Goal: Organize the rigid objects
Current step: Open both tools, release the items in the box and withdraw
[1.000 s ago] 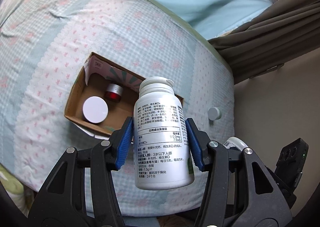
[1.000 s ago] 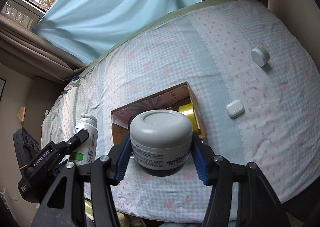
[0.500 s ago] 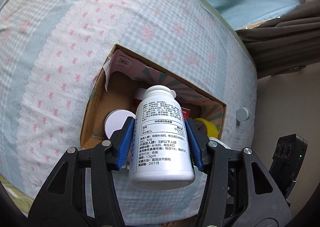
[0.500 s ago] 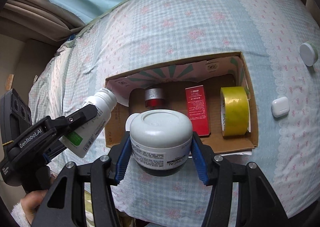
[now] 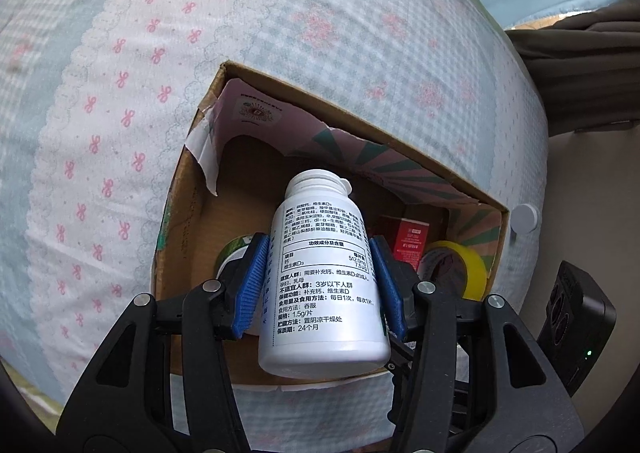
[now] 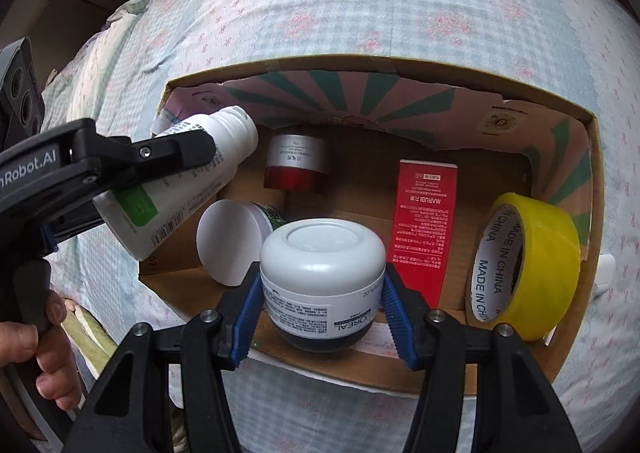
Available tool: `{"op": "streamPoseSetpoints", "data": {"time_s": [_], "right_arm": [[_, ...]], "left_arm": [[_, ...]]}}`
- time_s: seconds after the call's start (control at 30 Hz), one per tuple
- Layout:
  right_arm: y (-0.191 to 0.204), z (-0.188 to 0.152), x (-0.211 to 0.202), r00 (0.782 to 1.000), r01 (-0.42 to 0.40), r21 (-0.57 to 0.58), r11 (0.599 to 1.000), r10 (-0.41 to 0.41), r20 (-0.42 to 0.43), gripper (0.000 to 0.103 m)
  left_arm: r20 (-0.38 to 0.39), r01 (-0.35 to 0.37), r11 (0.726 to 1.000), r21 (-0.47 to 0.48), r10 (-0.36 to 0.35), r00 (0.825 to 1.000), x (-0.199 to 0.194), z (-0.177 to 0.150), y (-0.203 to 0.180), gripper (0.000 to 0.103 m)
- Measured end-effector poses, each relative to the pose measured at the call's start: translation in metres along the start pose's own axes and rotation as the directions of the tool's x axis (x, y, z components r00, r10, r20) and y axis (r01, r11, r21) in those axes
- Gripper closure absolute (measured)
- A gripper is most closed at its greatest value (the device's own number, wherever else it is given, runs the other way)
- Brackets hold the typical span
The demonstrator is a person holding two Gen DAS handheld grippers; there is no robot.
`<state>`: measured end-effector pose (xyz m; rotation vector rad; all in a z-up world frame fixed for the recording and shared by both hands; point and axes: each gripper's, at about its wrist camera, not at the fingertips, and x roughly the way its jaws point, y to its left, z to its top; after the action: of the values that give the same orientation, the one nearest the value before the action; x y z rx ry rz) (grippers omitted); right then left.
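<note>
My left gripper (image 5: 318,244) has its blue pads against a white pill bottle (image 5: 324,281), cap pointing away, and its jaws are starting to open with the bottle between them. It hangs tilted over the left half of an open cardboard box (image 5: 360,129) on the bed. In the right wrist view that bottle (image 6: 188,189) pokes in over the box's (image 6: 400,67) left corner. My right gripper (image 6: 322,271) is shut on a white-lidded cream jar (image 6: 322,253), held above the near wall of the box.
Inside the box lie a red jar (image 6: 296,165), a white-lidded green jar (image 6: 228,241), a red carton (image 6: 424,229) and a yellow tape roll (image 6: 532,257). A small white jar (image 5: 524,217) sits on the patterned bedsheet beyond it. A person's hand (image 6: 48,341) grips the left handle.
Both grippers have come down toward the box with their loads; it now fills both views. The bottle has moved in over the box's left end, the cream jar over its near wall.
</note>
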<state>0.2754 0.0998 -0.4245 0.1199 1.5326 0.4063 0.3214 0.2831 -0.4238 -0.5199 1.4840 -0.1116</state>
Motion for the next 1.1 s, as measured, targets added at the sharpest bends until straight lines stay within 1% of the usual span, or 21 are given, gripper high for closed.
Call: {"op": "streamPoseSetpoints", "data": {"time_s": [0.03,0.07,0.1,0.13,0.17,0.27,0.43,0.6,0.87,1.1], "right_arm": [[0.002,0.000,0.003,1.000,0.001,-0.012,1.000,-0.001,-0.010,0.051],[0.003,-0.001,0.005,1.000,0.004,-0.024,1.000,-0.004,-0.016,0.048],[0.004,-0.002,0.006,1.000,-0.003,-0.033,0.999,0.002,-0.022,0.033],[0.005,-0.004,0.006,1.000,-0.009,-0.047,0.999,0.007,-0.026,0.019],[0.006,-0.007,0.005,1.000,-0.005,-0.064,0.998,0.004,-0.024,0.000],[0.006,-0.015,-0.003,0.999,0.035,-0.103,0.994,-0.033,0.016,0.000],[-0.003,-0.025,-0.014,0.998,0.041,-0.058,0.997,-0.039,0.046,0.000],[-0.006,-0.032,-0.032,0.994,0.062,-0.055,0.997,-0.057,0.092,0.000],[0.003,-0.046,-0.060,0.985,0.078,-0.038,0.996,-0.071,0.156,0.000],[0.009,-0.063,-0.103,0.969,0.104,-0.020,0.994,-0.097,0.226,0.000]], "left_arm": [[-0.008,-0.015,1.000,0.005,0.015,1.000,0.001,-0.001,0.000,0.041],[-0.003,-0.017,1.000,0.009,0.017,1.000,0.000,-0.002,-0.001,0.027],[0.009,-0.014,1.000,0.014,0.014,1.000,-0.004,-0.003,-0.001,0.001],[0.031,-0.016,1.000,0.021,0.015,0.999,-0.010,-0.004,-0.002,0.000],[0.043,-0.019,0.999,0.030,0.017,0.999,-0.013,-0.006,-0.003,0.000],[0.035,-0.033,0.998,0.048,0.032,0.999,-0.016,-0.012,-0.002,0.000],[0.022,-0.066,0.996,0.059,0.065,0.998,-0.016,-0.021,0.003,0.000],[0.039,-0.079,0.995,0.068,0.076,0.996,-0.026,-0.029,0.004,0.000],[0.100,-0.070,0.991,0.111,0.058,0.993,-0.072,-0.046,-0.004,0.000],[0.170,-0.091,0.979,0.181,0.060,0.984,-0.114,-0.070,-0.030,0.000]]}}
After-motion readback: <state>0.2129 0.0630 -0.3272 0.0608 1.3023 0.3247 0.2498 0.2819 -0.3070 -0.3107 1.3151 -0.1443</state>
